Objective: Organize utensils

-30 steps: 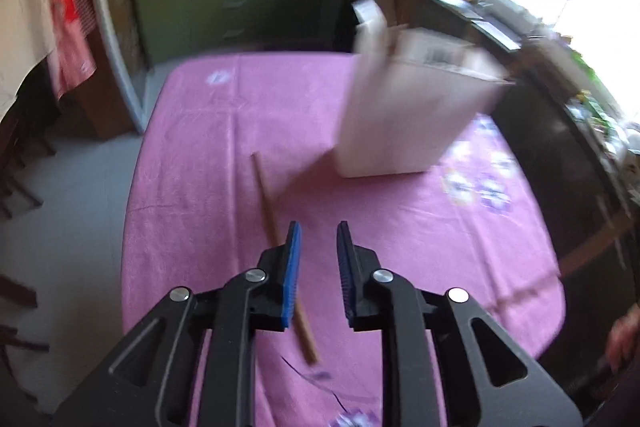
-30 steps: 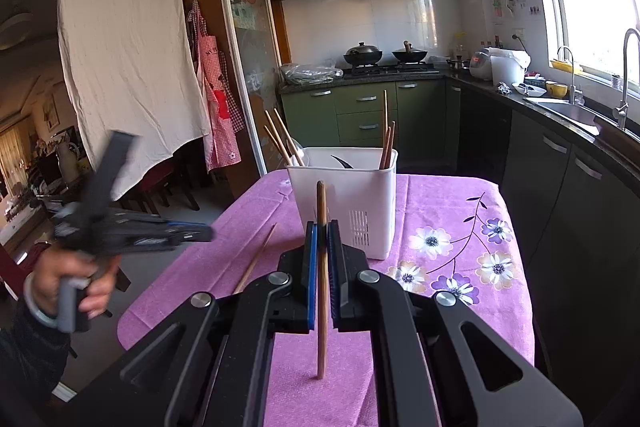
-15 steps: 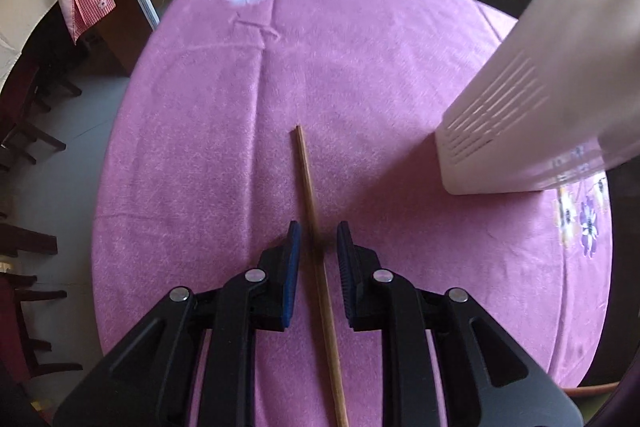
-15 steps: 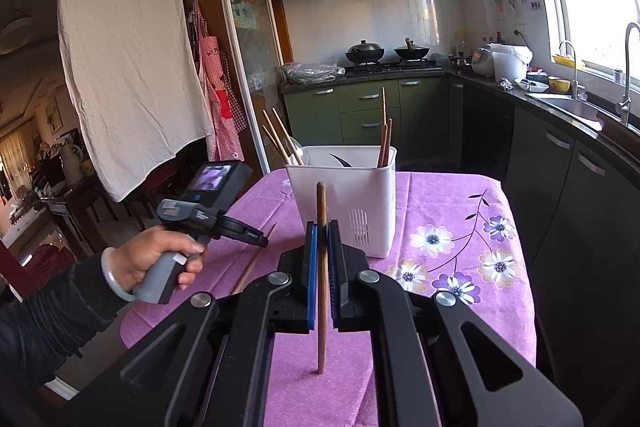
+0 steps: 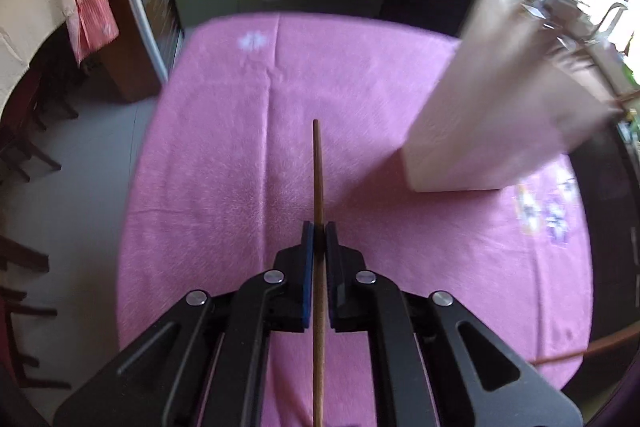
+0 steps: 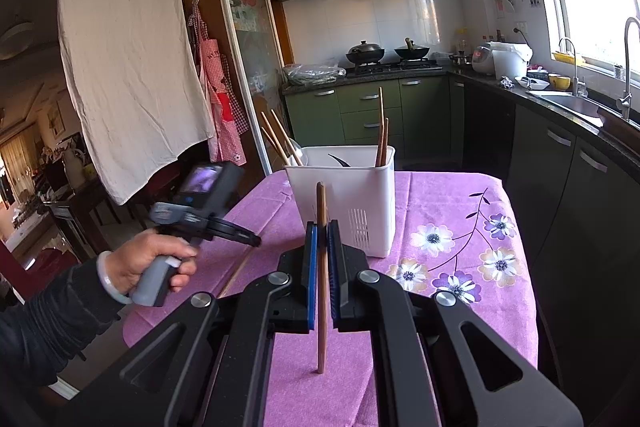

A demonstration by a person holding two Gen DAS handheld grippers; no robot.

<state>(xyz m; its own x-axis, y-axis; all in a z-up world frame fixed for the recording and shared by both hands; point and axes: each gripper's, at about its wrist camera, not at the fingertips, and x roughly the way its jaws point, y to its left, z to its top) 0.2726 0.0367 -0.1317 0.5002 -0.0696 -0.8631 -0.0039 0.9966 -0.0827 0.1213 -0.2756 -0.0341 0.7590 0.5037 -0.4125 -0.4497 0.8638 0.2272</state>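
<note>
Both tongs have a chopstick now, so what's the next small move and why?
Probably lift the left tongs and carry their chopstick toward the white holder: the jaws have just closed on it, the holder stands near, and other chopsticks already stand inside.

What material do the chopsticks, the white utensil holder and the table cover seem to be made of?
Chopstick in the right gripper: probably wood or bamboo, brown and matte, with a plain slim shaft. The one in the left gripper looks alike. White utensil holder: likely plastic, smooth, with moulded vent slots. Table cover: apparently a soft purple cloth with a fuzzy surface and printed flowers.
</note>
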